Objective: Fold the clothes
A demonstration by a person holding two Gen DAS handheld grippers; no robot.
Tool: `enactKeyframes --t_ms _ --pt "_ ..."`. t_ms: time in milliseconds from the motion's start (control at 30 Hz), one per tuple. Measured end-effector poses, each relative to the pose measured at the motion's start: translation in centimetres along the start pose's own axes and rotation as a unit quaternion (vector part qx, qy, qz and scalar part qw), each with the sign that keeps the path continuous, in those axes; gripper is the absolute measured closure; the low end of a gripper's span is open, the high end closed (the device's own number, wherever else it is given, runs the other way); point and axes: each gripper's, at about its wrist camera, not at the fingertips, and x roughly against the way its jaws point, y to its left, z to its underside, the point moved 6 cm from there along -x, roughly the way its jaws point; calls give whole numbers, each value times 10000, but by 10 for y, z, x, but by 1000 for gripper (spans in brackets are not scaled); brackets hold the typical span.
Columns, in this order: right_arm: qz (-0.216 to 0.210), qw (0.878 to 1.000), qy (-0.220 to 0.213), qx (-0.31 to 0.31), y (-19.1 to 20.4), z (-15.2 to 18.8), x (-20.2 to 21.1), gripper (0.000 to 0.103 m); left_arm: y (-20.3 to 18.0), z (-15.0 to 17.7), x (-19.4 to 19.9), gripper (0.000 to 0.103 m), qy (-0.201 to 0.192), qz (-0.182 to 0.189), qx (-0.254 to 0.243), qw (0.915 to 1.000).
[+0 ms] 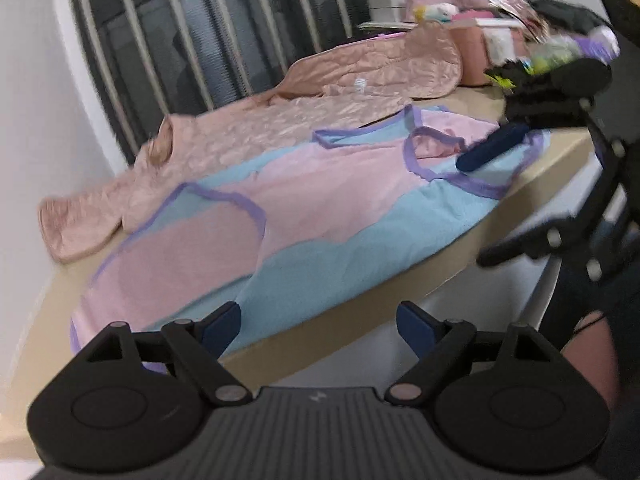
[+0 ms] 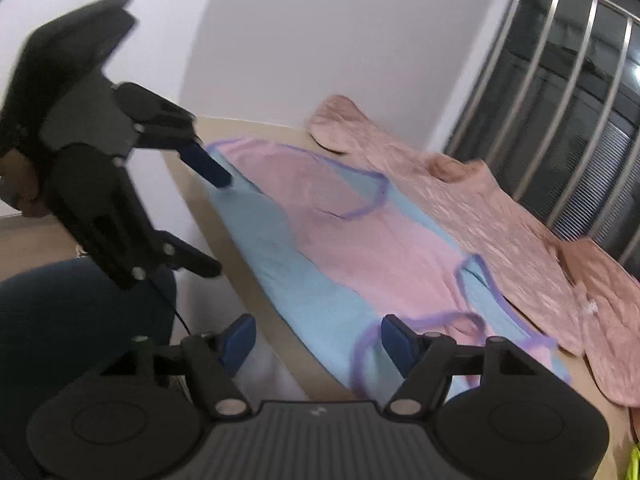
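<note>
- Beige worktop (image 1: 400,312) with a rounded front edge stood against a plain white wall (image 2: 320,40); metal railing bars (image 1: 192,28) ran behind it over dark glass.
- Far end of the worktop was cluttered: a pink box (image 1: 472,52), stacked white boxes, small toys, all blurred.
- Pink-and-blue garment (image 1: 304,216) lay spread flat on the worktop, near the front edge. Soft fleecy look, pink panels over light blue, purple binding along the openings and hem.
- Behind it, touching its far side, lay a quilted peach jacket (image 1: 248,132), shiny and puckered, one sleeve reaching toward the wall end.
- Left tool (image 1: 316,330) was released, blue pads wide apart, nothing between them; it sat at one end of the garment, one pad over the blue cloth by the worktop edge, the other pad off the edge.
- Right tool (image 2: 318,340) was also released, pads apart and gripping nothing; it sat at the opposite end, one pad over the purple-bound opening, the other past the worktop edge.
- In each wrist view the other tool showed at the far end of the garment, one blue finger (image 2: 208,164) low over the cloth; contact couldn't be told.
- A leg in dark trousers (image 2: 80,320) showed beside the worktop.
</note>
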Motion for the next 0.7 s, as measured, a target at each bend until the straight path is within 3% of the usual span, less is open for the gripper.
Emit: enactKeyframes --t_ms 133,267,333,400,433,600,700 --pt "84 9994 32 326 9 1 -14 38 10 2 1 16 -16 47 307 9995" --pt "-131 9993 -39 -357 -6 2 -22 75 9 -2 1 16 -105 105 213 9997" --pt "-317 9969 -94 -707 -14 3 -19 79 7 -4 2 16 -143 205 157 9996" --pt "-459 9941 -121 -972 -19 5 -16 97 4 -5 2 16 -188 310 122 9993" --pt "-488 9932 -126 -1050 -21 7 -14 100 1 -5 3 16 -199 381 124 9990" --pt "-558 9894 -129 -1332 -30 15 -6 102 -6 -2 -3 16 -142 387 -118 9991" --pt "-350 9925 -121 -1168 -31 13 -5 102 -4 -2 -10 16 -47 418 -224 9989"
